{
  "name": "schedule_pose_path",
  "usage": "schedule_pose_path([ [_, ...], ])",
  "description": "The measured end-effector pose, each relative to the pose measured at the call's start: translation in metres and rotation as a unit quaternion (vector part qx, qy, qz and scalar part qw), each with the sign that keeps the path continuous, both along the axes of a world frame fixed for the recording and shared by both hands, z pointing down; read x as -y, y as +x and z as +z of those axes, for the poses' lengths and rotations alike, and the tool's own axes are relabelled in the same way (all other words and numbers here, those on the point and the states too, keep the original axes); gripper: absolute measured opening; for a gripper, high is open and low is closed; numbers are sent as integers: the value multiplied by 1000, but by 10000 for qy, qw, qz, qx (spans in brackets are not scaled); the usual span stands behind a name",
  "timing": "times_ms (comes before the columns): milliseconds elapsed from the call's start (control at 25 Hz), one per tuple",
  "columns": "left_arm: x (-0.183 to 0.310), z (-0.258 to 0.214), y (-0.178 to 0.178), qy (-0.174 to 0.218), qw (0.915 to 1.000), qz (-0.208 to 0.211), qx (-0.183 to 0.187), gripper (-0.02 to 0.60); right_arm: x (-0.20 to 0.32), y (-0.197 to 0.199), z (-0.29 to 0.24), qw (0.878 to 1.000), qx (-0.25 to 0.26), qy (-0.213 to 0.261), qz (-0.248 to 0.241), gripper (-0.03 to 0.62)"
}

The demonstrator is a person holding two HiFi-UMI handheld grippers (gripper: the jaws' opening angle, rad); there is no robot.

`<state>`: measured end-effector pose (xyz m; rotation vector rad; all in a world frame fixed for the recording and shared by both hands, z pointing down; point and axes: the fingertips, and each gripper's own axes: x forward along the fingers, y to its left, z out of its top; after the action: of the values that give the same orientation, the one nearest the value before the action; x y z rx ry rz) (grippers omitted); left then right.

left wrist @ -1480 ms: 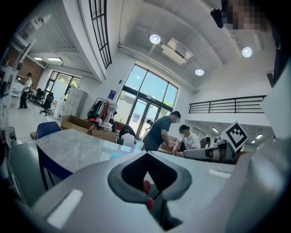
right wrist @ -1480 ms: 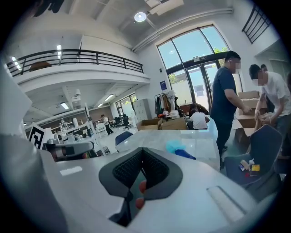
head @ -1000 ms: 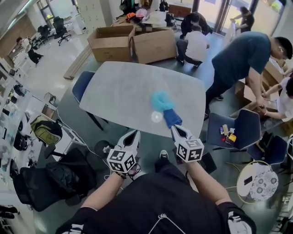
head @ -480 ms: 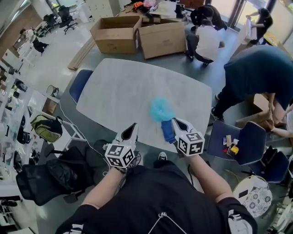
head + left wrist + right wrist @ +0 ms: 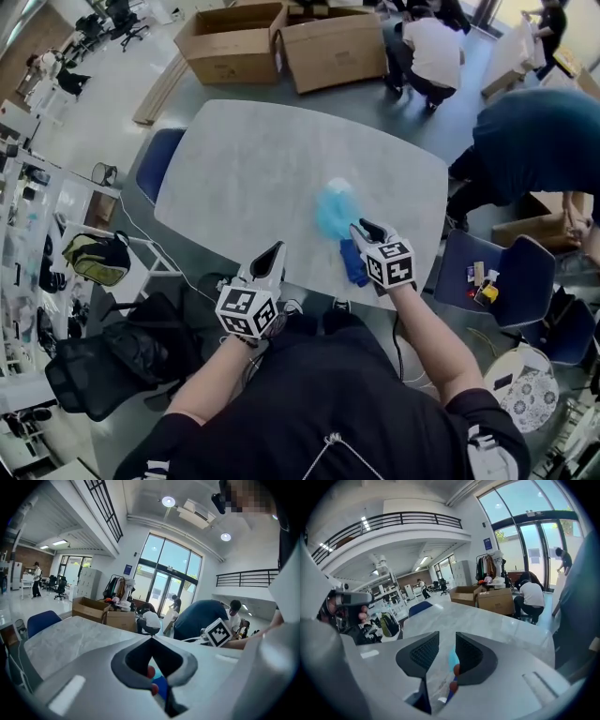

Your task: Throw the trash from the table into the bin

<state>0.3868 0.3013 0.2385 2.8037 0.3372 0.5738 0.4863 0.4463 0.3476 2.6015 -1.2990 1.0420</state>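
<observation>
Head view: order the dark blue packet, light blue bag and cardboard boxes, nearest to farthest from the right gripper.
1. Dark blue packet, beside the right gripper.
2. Light blue bag, just beyond, on the table.
3. Cardboard boxes, on the floor past it.

The table (image 5: 253,178) fills the middle of the head view. On its right part lies a crumpled wad (image 5: 335,208). Just below it in the frame, at the table's near edge, lies a small packet (image 5: 353,264). The right gripper (image 5: 362,229) is over the table just right of both. The left gripper (image 5: 273,251) is at the near edge, left of the packet and apart from it. Cardboard boxes (image 5: 234,42) stand beyond the table at the top. One chair (image 5: 153,164) is at the table's left edge and another (image 5: 502,281) at centre right.
</observation>
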Motion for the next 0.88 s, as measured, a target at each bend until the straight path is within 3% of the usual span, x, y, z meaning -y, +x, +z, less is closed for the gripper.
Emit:
schedule_pose_path([
  [280, 27, 19, -7, -21, 9993, -273, 253, 0, 22, 34, 97, 9938, 221, -774, -770, 267],
  [480, 47, 41, -23, -45, 9969, -569, 548, 0, 39, 58, 154, 9853, 405, -1229, -1119, 295],
  [720, 61, 56, -44, -39, 9919, -952, 843, 0, 52, 65, 221, 9578, 623, -2035, -1933, 342],
  [880, 75, 60, -58, -20, 9886, -1172, 942, 0, 49, 69, 256, 9376, 847, -2569, -2185, 385],
])
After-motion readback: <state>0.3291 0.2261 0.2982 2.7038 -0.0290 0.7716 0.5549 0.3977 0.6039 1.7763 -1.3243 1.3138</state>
